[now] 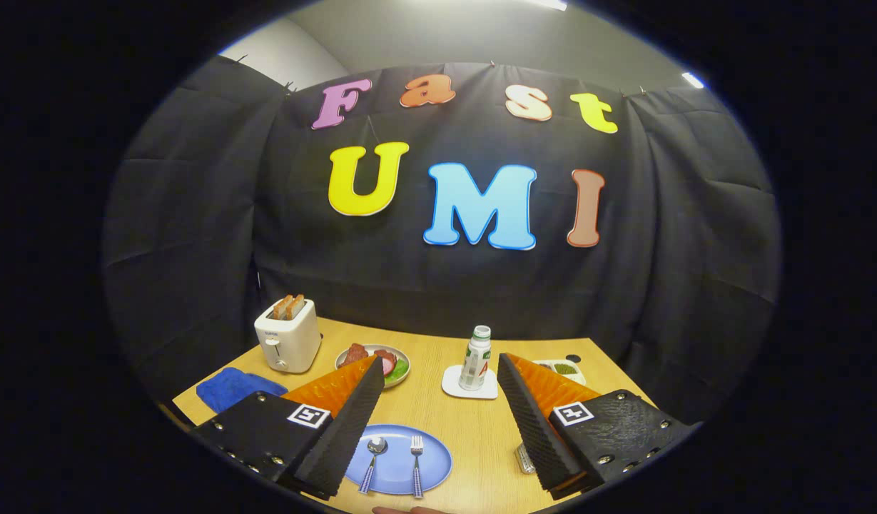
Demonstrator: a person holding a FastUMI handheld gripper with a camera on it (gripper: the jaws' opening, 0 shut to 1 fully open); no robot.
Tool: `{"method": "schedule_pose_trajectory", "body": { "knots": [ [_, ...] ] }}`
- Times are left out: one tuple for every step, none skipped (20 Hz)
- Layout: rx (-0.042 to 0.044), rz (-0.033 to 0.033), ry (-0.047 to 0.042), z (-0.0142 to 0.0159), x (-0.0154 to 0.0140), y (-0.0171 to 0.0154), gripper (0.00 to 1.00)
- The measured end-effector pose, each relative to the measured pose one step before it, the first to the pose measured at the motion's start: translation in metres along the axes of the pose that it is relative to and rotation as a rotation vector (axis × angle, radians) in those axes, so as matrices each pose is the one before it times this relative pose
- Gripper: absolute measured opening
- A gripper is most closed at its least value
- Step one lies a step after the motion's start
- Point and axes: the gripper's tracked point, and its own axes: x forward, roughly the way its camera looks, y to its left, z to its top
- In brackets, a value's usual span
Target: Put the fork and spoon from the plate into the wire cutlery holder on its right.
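Nothing of the task looks done yet; both pieces of cutlery lie where they began.

Farthest left on the wooden bench is a folded blue cloth, and behind it a white toaster with two slices of toast standing in its slots. Next comes a small plate of food, partly hidden by the left finger of the tongs.

Nearer, just ahead of the fingers and between them, sits the blue plate. The spoon lies on its left half and the fork beside it on the right, both with striped handles pointing back toward the tongs, the two close together but apart.

Further on, a small bottle stands upright on a white coaster. Beyond the right finger a white dish with something green in it peeks out.

The wire cutlery holder is mostly hidden behind the right finger; a bit of bright metal shows at the finger's inner edge, right of the plate, and I judge that to be it. Whether it holds anything cannot be told.

The tongs hang above the bench with their fingers spread wide, gripping nothing. Both picks and both drops remain.
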Motion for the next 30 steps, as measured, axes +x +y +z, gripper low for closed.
{"method": "schedule_pose_trajectory", "body": {
  "knots": [
    [0.01578, 0.00602, 0.02884, -0.00616, 0.00202, 0.00135, 0.98],
    [0.01049, 0.00077, 0.02596, -0.00700, 0.00318, 0.00061, 0.98],
    [0.00462, 0.00136, 0.02608, -0.00665, 0.00294, 0.00036, 0.98],
    [0.00130, 0.00158, 0.02602, -0.00851, 0.00390, 0.00079, 0.98],
    [-0.00014, 0.00666, 0.02369, -0.00734, 0.00335, 0.00221, 0.98],
    [-0.00636, 0.00872, 0.02371, -0.00886, 0.00390, 0.00265, 0.98],
    [-0.00182, 0.00798, 0.02333, -0.00848, 0.00383, 0.00177, 0.98],
    [-0.00501, 0.01271, 0.01850, -0.00853, 0.00448, 0.00244, 0.98],
    [-0.00531, 0.00175, 0.02625, -0.00934, 0.00454, 0.00048, 0.98],
    [-0.00760, -0.00028, 0.03106, -0.01213, 0.00550, 0.00001, 0.98],
    [-0.00660, -0.00053, 0.03255, -0.01074, 0.00535, -0.00006, 0.98],
    [-0.00955, 0.00300, 0.03238, -0.01159, 0.00570, 0.00159, 0.98],
    [-0.01158, 0.00211, 0.03525, -0.01071, 0.00646, 0.00088, 0.98],
    [-0.01104, 0.01041, 0.03553, -0.01247, 0.00527, 0.00218, 0.98],
    [-0.01177, 0.00624, 0.03067, -0.00879, 0.00543, 0.00137, 0.98],
    [-0.00835, 0.00613, 0.02434, -0.00898, 0.00496, 0.00196, 0.98],
    [-0.00396, 0.00174, 0.01985, -0.00594, 0.00430, 0.00109, 0.98],
    [-0.00004, 0.00201, 0.02254, -0.00775, 0.00551, 0.00102, 0.98],
    [0.00126, -0.00188, 0.02449, -0.00666, 0.00461, -0.00033, 0.98],
    [-0.00325, -0.00129, 0.01871, -0.00585, 0.00345, 0.00062, 0.98],
    [-0.00758, -0.00060, 0.01785, -0.00523, 0.00389, -0.00012, 0.98],
    [-0.00388, 0.00182, 0.01287, -0.00464, 0.00480, 0.00033, 0.98],
    [-0.00714, 0.00157, 0.01122, -0.00381, 0.00444, -0.00032, 0.98],
    [-0.01245, -0.00983, 0.01768, -0.00662, 0.00643, -0.00278, 0.98],
    [-0.00943, -0.00301, 0.03025, -0.00767, 0.00491, -0.00211, 0.98],
    [0.00212, 0.00467, 0.02430, -0.00680, 0.00474, 0.00124, 0.98],
    [0.00650, 0.00932, 0.01875, -0.00447, 0.00318, 0.00147, 0.98],
    [0.00395, 0.00498, 0.02096, -0.00419, 0.00356, 0.00139, 0.98],
    [0.00086, 0.00275, 0.01409, -0.00164, 0.00247, 0.00056, 0.98],
    [-0.00427, 0.01490, 0.00443, -0.00128, 0.00333, 0.00401, 0.98]
  ]
}}
